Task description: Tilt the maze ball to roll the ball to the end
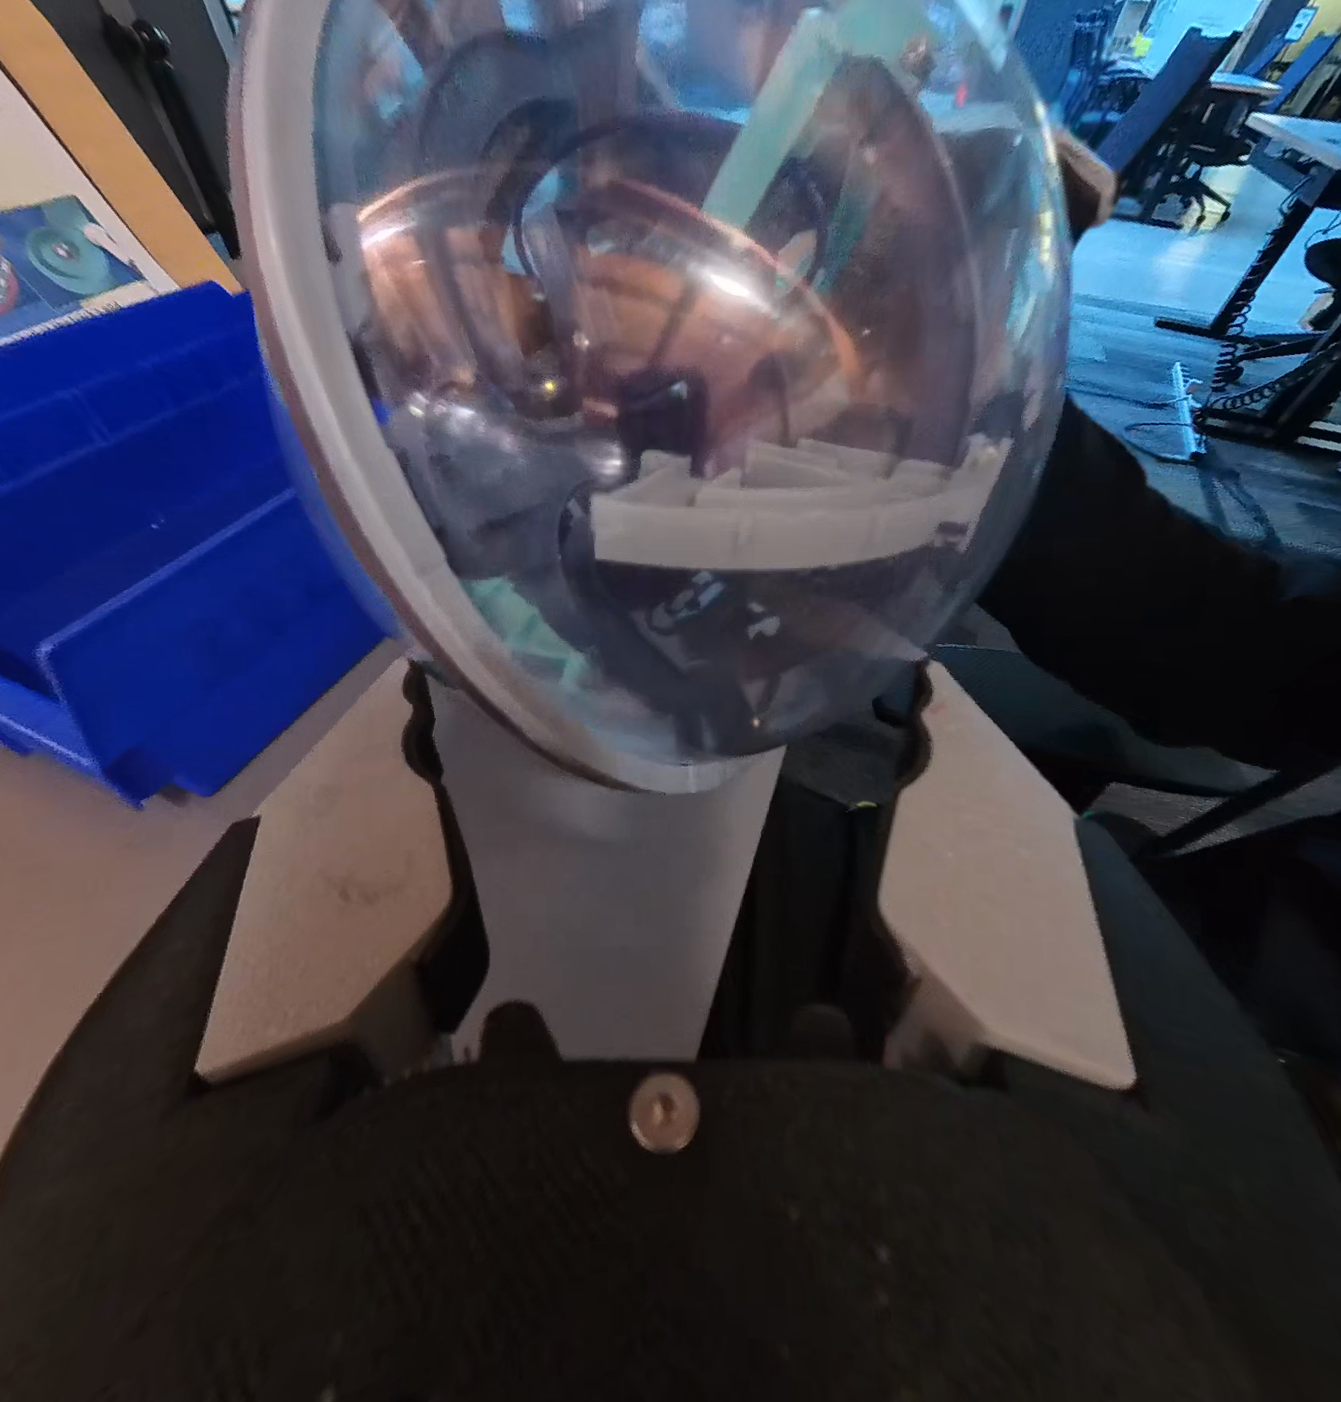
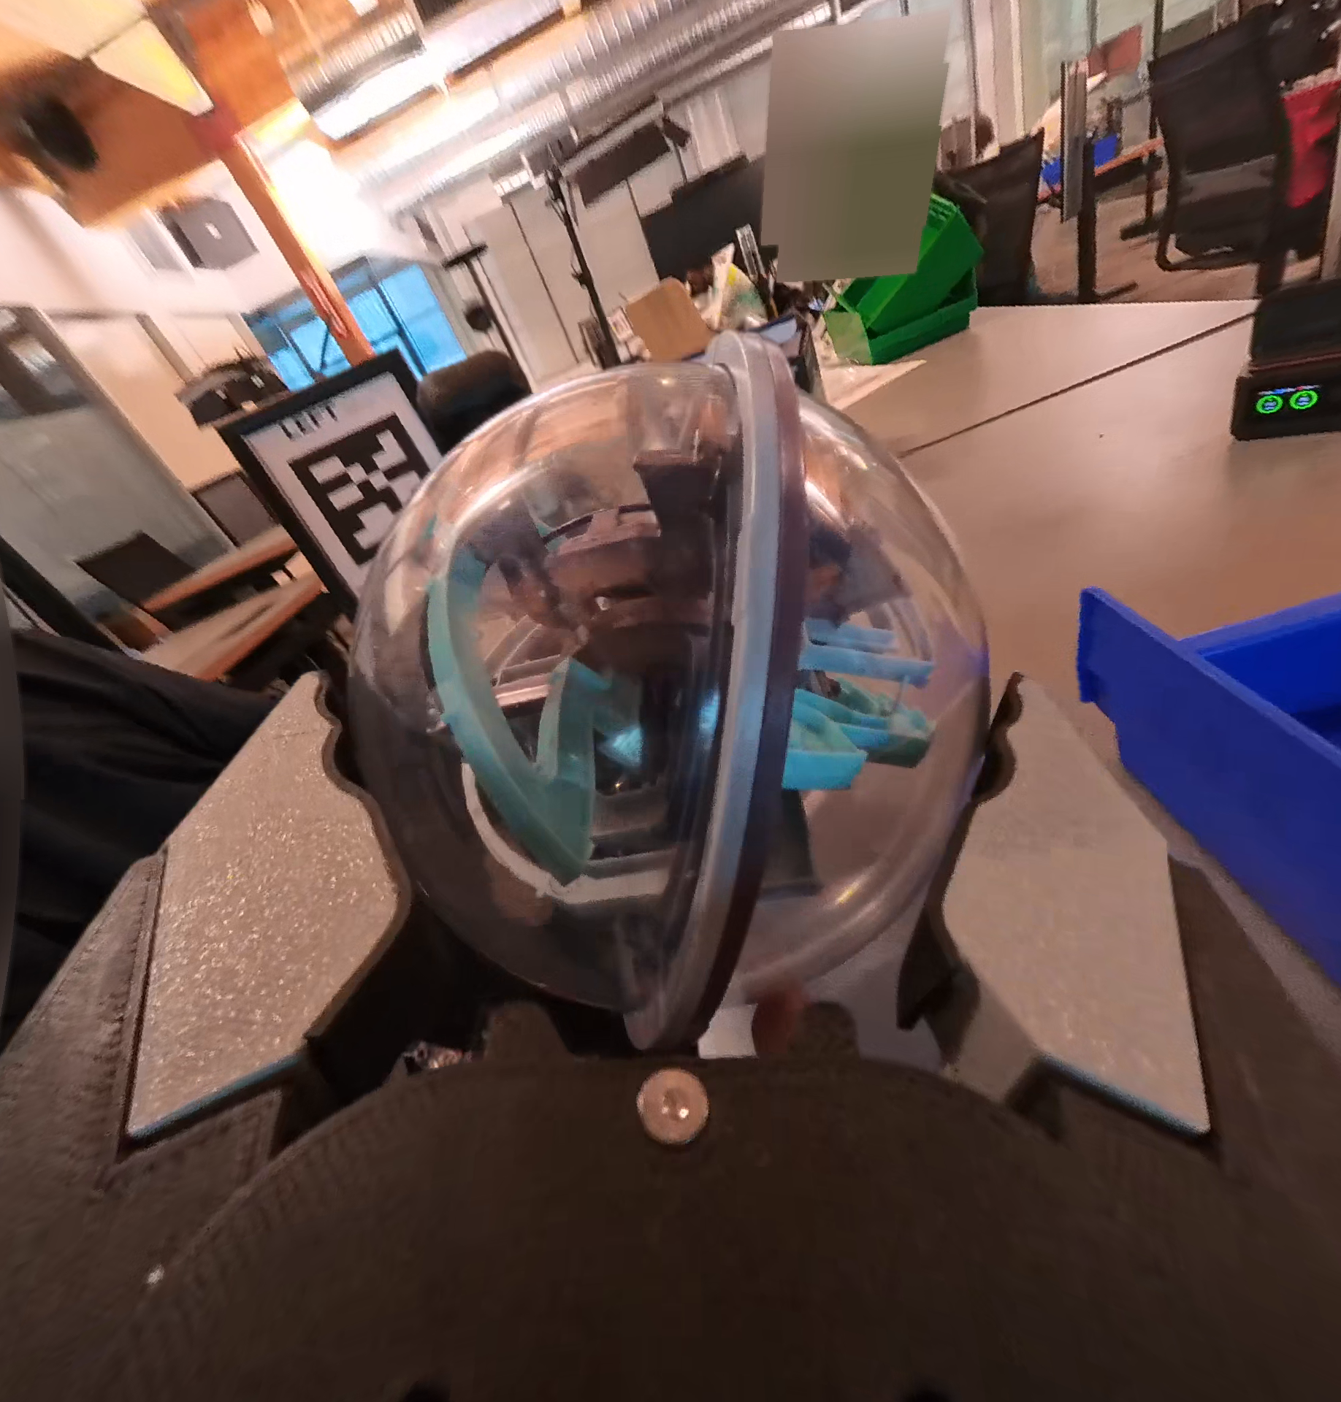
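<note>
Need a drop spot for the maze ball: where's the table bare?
Bare tabletop between the blue bin, the black device with green lights and the green bins. Crowded: the far edge around the cardboard box.

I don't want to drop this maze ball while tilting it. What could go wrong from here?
1. The right tongs clamp the smooth, clear maze ball only on its curved sides, so a sharp tilt might let it slip out.
2. The left tongs reach the ball only at their tips. Whether they grip it is unclear, so they may give little support.
3. The blue bin sits close by, so a wide swing could knock it.
</note>
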A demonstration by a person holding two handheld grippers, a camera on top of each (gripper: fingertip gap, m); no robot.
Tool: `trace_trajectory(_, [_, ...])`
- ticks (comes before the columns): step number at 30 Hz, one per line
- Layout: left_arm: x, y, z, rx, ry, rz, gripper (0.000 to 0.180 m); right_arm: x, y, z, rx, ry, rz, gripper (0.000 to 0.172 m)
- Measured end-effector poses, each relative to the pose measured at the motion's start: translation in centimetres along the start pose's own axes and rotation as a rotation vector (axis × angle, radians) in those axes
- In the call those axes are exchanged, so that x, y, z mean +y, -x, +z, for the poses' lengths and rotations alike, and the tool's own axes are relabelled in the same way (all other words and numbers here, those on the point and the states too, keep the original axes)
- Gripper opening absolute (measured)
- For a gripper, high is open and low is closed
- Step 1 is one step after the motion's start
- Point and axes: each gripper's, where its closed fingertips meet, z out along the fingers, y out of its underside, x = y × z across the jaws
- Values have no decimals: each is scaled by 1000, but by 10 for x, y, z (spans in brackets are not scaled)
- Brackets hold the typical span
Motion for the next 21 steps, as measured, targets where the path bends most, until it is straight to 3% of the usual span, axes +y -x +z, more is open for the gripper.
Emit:
trace_trajectory(13, [-18,-3,-17,1,-97,133,99,-18,4,-7,-151,-164,143,156])
trace_trajectory(21, [-38,-12,-36,115,-222,58,101,-17,19,-8,-247,-174,193,157])
